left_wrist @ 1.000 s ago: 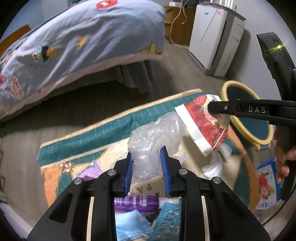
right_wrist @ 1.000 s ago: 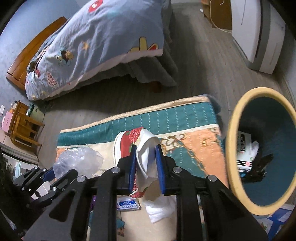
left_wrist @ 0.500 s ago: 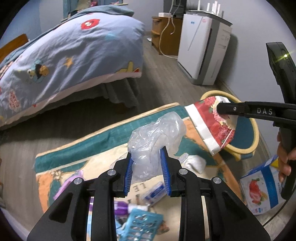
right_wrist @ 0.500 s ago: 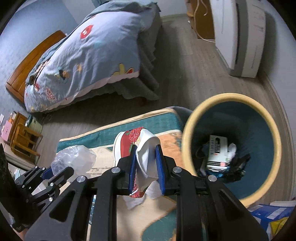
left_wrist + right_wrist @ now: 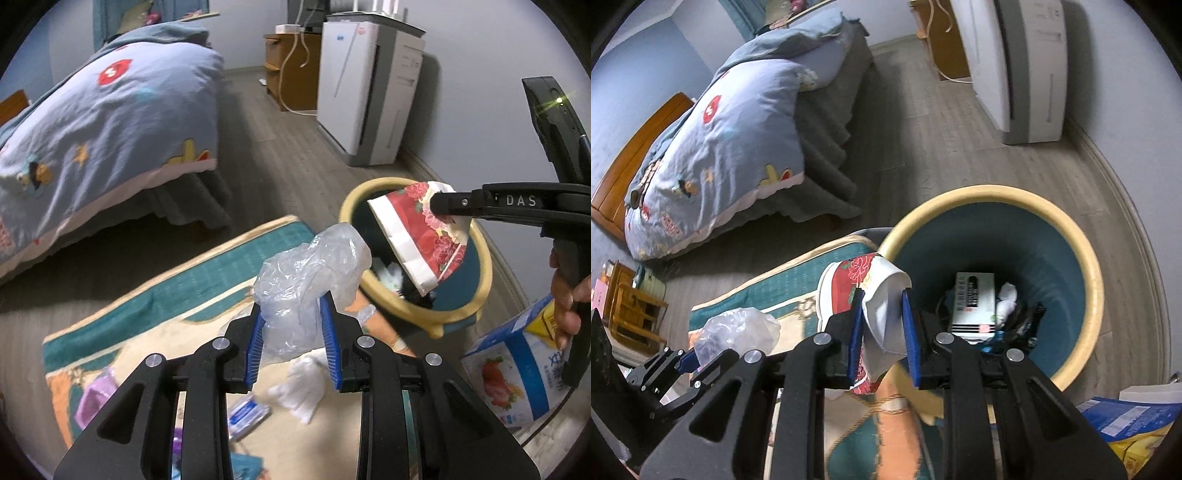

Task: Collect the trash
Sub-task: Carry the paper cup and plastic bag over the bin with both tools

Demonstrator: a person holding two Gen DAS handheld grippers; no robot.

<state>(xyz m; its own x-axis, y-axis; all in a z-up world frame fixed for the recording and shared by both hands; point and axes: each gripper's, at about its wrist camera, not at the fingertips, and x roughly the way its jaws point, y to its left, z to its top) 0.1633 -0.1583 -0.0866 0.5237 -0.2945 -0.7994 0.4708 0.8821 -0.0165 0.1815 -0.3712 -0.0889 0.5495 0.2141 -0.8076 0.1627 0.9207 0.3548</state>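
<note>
We see the left gripper (image 5: 293,345) pinching a clear bag (image 5: 310,273) above the rug (image 5: 207,273). The right gripper (image 5: 882,334) pinches a floral cup (image 5: 871,291) at the rim of the bin (image 5: 1086,266), which holds a box (image 5: 971,302) and tissue (image 5: 1006,295).

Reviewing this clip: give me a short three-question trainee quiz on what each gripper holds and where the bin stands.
1. What does the left gripper hold?
2. True or false: the floral paper cup in the right gripper already lies inside the trash bin.
3. The bin is: A empty, B holding some trash, C lidded.

Key: 1 a crumpled clear plastic bag; 2 false, it is gripped above the rim; 3 B.
</note>
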